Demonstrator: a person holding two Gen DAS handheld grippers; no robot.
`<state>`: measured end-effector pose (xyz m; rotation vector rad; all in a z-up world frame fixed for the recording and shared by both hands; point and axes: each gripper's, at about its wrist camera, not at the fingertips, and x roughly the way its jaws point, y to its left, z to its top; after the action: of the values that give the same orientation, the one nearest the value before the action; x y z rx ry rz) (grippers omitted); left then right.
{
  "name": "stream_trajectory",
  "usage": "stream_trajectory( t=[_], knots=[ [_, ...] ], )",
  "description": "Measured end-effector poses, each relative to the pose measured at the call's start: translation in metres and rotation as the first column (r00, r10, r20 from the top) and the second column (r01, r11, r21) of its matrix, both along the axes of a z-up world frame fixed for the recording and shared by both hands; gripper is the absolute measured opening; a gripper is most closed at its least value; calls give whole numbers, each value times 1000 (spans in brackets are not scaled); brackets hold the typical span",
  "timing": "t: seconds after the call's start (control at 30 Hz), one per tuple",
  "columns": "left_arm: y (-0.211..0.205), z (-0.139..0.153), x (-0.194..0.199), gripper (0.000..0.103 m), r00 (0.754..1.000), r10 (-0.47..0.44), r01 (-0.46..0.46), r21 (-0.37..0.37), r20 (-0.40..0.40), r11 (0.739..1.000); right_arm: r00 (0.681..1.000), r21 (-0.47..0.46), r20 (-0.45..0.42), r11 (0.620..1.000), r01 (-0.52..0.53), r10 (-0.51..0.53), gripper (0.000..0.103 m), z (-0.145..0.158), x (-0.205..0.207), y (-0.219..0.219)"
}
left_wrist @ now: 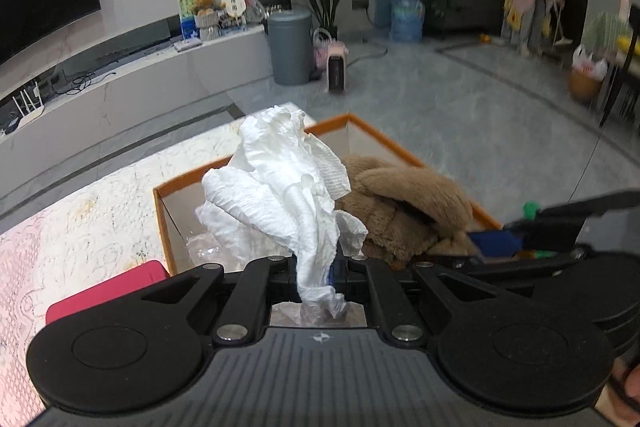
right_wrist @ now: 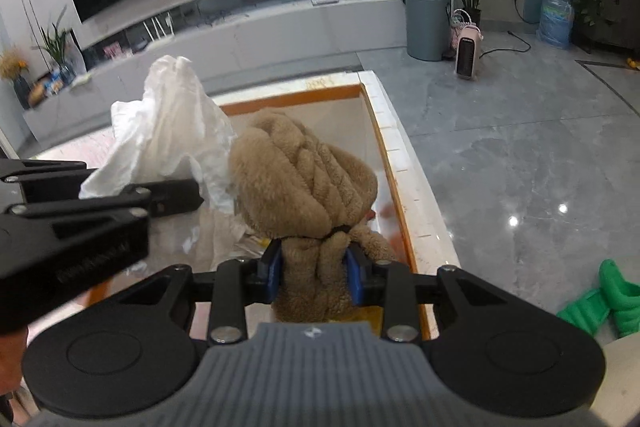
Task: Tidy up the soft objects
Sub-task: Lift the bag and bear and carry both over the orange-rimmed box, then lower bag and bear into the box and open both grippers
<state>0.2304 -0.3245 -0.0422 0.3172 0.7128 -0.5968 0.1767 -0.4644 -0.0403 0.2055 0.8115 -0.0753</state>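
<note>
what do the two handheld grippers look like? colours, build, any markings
Both match. The left gripper and right gripper have black linkage arms with silver pivot bolts, two round black discs at the base corners, and a grey ribbed centre housing bearing a small white cross-shaped mark. The right's finger pads are blue; blue also shows on the left's. No cables or sleeves visible.

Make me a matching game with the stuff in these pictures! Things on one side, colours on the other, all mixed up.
Things:
1. crumpled tissue
2. fluffy plush toy
3. box rim
4. bin on the floor

Colours:
A. grey
B. white
C. orange
D. brown

Pairs: 1-B, 2-D, 3-C, 4-A
</note>
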Motion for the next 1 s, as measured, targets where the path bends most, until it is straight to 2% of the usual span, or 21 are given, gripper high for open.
stream_trajectory(
  t=[0.13, 0.23, 0.4, 0.6, 0.7, 0.77, 0.83, 0.93, 1.0],
  knots=[
    [-5, -13, 1, 9, 1000, -1, 2, 51, -6, 999, 999, -37, -50, 999, -4, 2, 32, -12, 13, -1],
    [-9, -19, 8, 9, 999, -2, 4, 79, -32, 997, 998, -94, -63, 995, -18, 12, 33, -17, 24, 2],
    [-8, -25, 14, 9, 999, -9, 14, 116, -48, 993, 996, -124, -82, 991, -49, 39, 34, -18, 32, 3],
    [-3, -26, 14, 14, 999, -8, 15, 120, -52, 993, 994, -135, -76, 987, -84, 74, 34, -17, 29, 4],
    [1, -19, 11, 26, 999, -4, 8, 99, -37, 995, 994, -122, -67, 989, -89, 81, 41, -14, 27, 3],
    [6, -13, 7, 39, 1000, -1, 4, 84, -29, 996, 995, -124, -59, 989, -86, 79, 44, -11, 26, 3],
    [9, -7, 6, 47, 1000, 0, 1, 74, -15, 997, 996, -124, -45, 989, -81, 76, 49, -6, 23, 4],
    [15, 2, 0, 63, 1000, 0, -1, 65, 12, 998, 997, -111, -27, 991, -76, 73, 50, 2, 18, 4],
    [17, 6, -2, 70, 1000, -2, 0, 74, 20, 997, 998, -98, -18, 993, -66, 64, 54, 6, 13, 2]
  ],
)
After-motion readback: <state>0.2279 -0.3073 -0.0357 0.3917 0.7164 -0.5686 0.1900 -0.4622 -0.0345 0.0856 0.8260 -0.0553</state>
